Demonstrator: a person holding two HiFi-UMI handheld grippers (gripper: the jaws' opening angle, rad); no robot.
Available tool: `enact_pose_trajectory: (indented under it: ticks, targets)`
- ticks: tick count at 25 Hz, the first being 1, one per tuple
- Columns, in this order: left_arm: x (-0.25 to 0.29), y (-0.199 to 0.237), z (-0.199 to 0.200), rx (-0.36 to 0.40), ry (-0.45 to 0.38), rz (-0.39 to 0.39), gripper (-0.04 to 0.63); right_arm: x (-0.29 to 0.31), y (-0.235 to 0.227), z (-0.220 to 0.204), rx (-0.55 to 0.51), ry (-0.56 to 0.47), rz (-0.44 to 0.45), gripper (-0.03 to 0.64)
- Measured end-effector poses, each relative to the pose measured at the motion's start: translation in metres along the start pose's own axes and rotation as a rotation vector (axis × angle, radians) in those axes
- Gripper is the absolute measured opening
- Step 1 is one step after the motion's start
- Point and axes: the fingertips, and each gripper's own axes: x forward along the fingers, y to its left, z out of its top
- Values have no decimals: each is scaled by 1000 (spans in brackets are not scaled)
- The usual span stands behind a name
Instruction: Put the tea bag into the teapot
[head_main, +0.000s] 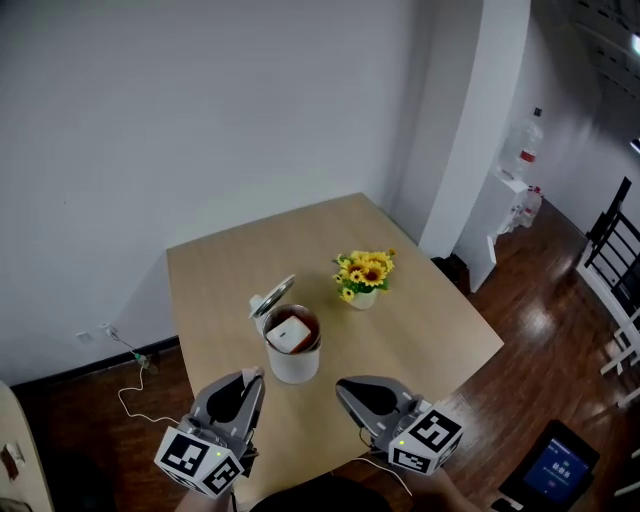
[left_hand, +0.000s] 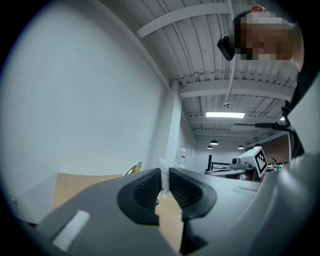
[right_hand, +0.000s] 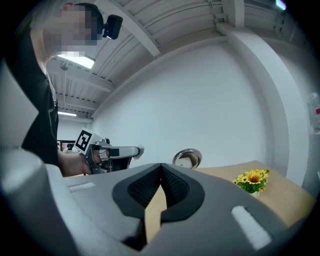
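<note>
Left gripper (head_main: 254, 376), pinched strip (left_hand: 164, 176), tan table (head_main: 232, 262), wall (head_main: 200, 100)

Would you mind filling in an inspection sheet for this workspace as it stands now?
Surface: light wooden table, no spills seen.
Job's things: white teapot with its lid tipped open; the tea bag lies inside it.
Clutter: pot of sunflowers beside the teapot, not touching it.
Grippers: left gripper shut on a thin pale strip; right gripper shut, nothing between its jaws.
Cables: white cable on the floor by the wall, left of the table.
Surroundings: white wall, wooden floor, water bottles, black chair, lit screen.
</note>
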Motion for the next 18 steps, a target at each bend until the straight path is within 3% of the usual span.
enact_pose_trajectory:
  ticks: [7, 12, 18]
  targets:
    - [51, 25, -6, -20, 17, 41, 58, 33, -49, -1, 18, 18, 54, 2]
    - [71, 33, -29, -7, 66, 97, 58, 42, -61, -8, 16, 36, 82, 2]
    - [99, 58, -52, -43, 85, 165, 58, 63, -83, -20, 34, 65, 123, 2]
